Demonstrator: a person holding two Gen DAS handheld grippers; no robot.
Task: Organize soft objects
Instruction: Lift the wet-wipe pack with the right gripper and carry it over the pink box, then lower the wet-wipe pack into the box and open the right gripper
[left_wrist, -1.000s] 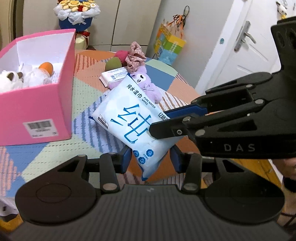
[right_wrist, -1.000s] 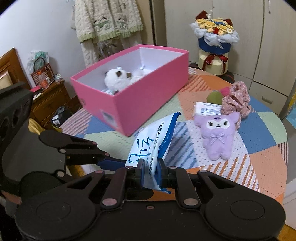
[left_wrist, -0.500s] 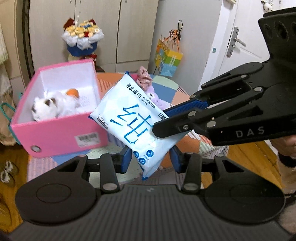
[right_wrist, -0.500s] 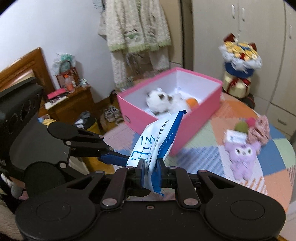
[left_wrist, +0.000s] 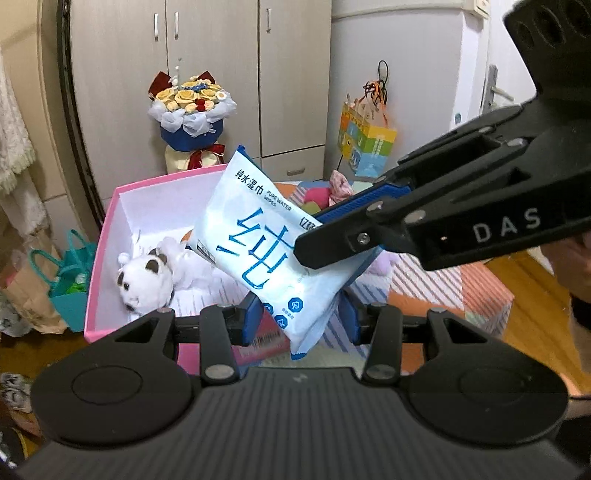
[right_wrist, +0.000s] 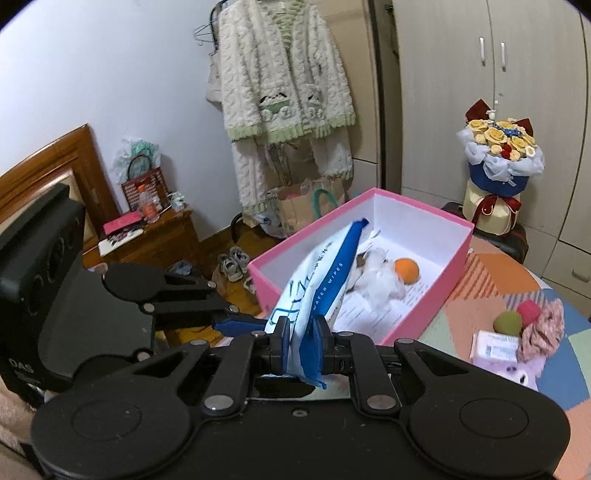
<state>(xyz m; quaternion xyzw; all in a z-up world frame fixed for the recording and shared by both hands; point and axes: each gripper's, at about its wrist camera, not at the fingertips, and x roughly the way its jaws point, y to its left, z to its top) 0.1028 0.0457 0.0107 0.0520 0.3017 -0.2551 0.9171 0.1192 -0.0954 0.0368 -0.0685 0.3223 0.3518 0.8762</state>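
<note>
Both grippers grasp one pack of wet wipes (left_wrist: 264, 254) in the air: the left gripper (left_wrist: 299, 314) pinches its lower end, and the right gripper (right_wrist: 301, 345) is clamped on its edge. The pack hangs over the near side of the pink box (right_wrist: 432, 314) on the tabletop (right_wrist: 491, 288), where a white plush dog (left_wrist: 147, 277) and an orange ball (right_wrist: 406, 270) lie.

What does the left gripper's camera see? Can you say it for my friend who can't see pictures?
A white and blue wet wipes pack is held up in the air by both grippers: the left gripper from below, the right gripper from the right side. Behind it is a pink box with a white plush toy inside, and a flower bouquet by the wardrobe.
</note>
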